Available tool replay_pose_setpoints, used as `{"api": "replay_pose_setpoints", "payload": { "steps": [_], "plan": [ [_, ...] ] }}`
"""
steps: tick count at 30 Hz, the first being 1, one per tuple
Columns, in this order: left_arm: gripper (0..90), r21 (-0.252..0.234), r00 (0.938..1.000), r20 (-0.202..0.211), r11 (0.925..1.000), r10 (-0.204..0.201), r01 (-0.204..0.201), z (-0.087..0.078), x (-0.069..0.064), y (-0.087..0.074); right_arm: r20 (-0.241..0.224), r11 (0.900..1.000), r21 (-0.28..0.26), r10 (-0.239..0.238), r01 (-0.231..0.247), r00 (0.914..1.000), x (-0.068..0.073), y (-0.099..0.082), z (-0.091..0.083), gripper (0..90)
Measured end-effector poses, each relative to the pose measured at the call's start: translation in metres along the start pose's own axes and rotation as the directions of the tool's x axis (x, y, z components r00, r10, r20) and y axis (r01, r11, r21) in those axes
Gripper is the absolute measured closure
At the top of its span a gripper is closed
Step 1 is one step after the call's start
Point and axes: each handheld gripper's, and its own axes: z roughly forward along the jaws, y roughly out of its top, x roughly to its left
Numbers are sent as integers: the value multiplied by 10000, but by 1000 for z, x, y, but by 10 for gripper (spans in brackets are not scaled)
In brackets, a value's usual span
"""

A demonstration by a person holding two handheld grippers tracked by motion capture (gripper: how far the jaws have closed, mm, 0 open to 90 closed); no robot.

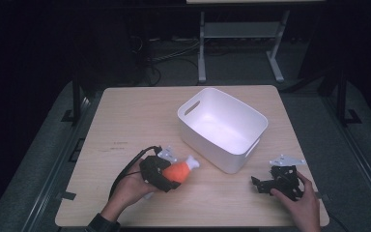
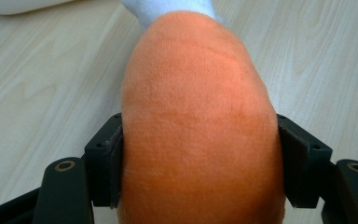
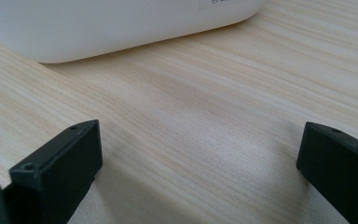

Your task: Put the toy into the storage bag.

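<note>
Where the wooden table (image 1: 125, 125) is lit, a white plastic bin (image 1: 222, 128) stands on its far right part, turned at an angle, with a slot handle cut into each short wall. Its inside is bare white plastic, nothing lying in it. Taking that bin as the landmark: just off its near-left corner, the left gripper (image 1: 166, 178) holds an orange plush toy (image 1: 178, 170) with a white end, and the white end points toward the bin. In the left gripper view the black pads press into both flanks of the orange toy (image 2: 200, 126), so the jaws are clamped on it, wide apart because the toy is thick; the white tip sits at the top, with the bin's rim in the corner beyond. The left hand (image 1: 128, 191) grips the tool from the table's near edge.

Off the bin's near-right corner, the right gripper (image 1: 263, 183) rests low over the table in the right hand (image 1: 302, 203). Its jaws stand wide apart with only bare wood grain between them, and the bin's white wall (image 3: 121, 23) rises ahead of them.

The tabletop is pale wood with a few faint marks left of the bin. Around it the room is dark; behind the bin, past the table's far edge, stand a white metal frame (image 1: 241, 43) and loose cables (image 1: 174, 53) on a grey floor.
</note>
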Motion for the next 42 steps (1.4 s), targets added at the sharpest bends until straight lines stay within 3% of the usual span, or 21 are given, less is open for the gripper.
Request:
{"api": "replay_pose_setpoints", "payload": {
  "steps": [10,42],
  "plan": [
    [283,-387,9998,-72,9991,-169,166,-17,6,2,0,10000,1,-2,2,10000,0,0,0,0],
    [284,-1154,9999,-137,9933,-56,40,-65,23,13,-14,10000,1,13,-13,10000,0,0,0,0]
  ]
}}
